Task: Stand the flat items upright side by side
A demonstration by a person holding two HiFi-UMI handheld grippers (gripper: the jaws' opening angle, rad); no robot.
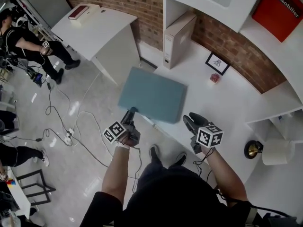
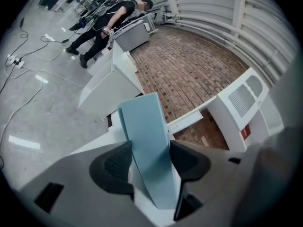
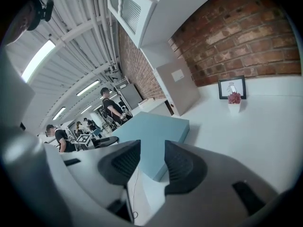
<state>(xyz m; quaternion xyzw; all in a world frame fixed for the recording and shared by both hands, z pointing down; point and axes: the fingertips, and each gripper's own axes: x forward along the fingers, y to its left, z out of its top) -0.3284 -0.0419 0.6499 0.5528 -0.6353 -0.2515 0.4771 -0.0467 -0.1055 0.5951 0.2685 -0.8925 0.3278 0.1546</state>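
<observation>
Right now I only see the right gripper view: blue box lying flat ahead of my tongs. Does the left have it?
Observer: Yes. The left tongs are closed on the blue box, gripping its near edge.
Operator: Is it fully on the counter?
Observer: No. In the head view its left part juts past the edge of the counter, over the floor.
Operator: Anything off to my right?
Observer: A paper roll sits to the right of the right tongs.

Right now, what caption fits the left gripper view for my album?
Left gripper clamps a flat blue box by its edge, brick wall beyond.
</observation>
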